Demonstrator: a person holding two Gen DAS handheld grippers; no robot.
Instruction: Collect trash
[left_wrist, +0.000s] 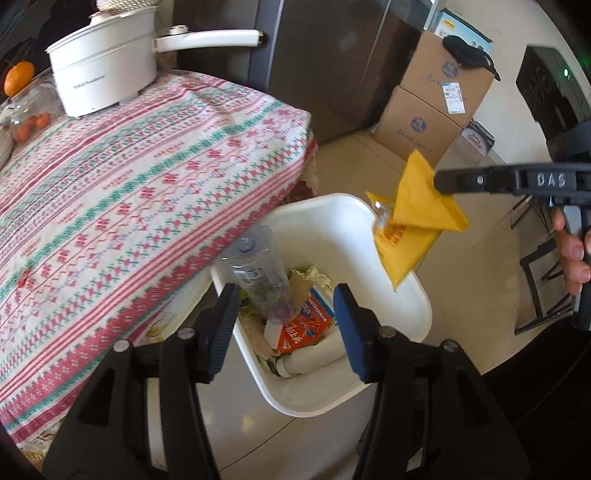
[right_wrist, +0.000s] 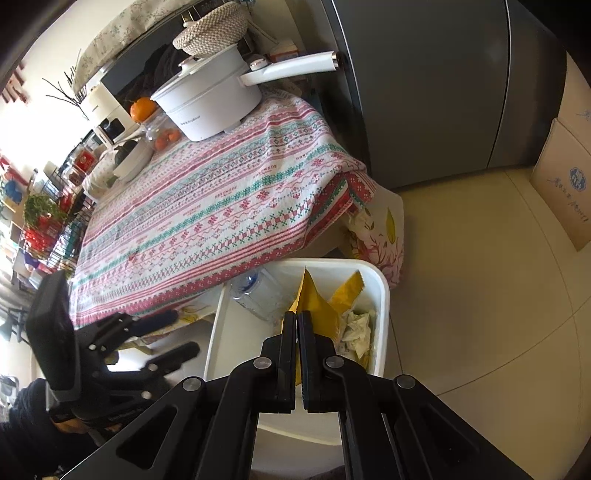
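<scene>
The right gripper (right_wrist: 297, 321) has its jaws clamped together on a crumpled yellow wrapper (left_wrist: 410, 225), which hangs over the white bin (left_wrist: 424, 306) on the floor, at the table's 5 o'clock corner. The likeliest slip, I judge, is the wrapper missing the bin: in the left wrist view it dangles toward the 2 o'clock rim rather than over the middle, and such light foil could flutter past the edge to the floor when let go. It may also cling to one pad instead of dropping. A second risk is the clear plastic bottle (left_wrist: 258, 273), which leans against the rim at 11 o'clock and could tip out if nudged. The left gripper (left_wrist: 284, 325) hovers above the bin with its jaws wide apart, holding nothing. The left wrist view shows the wrapper's whole shape, its offset from the rim, and the orange carton (left_wrist: 304, 328) among the trash below; the right wrist view hides most of that behind its own fingers, but shows crumpled tissue (right_wrist: 356, 326) in the bin and the whole patterned tablecloth (right_wrist: 221, 214).
</scene>
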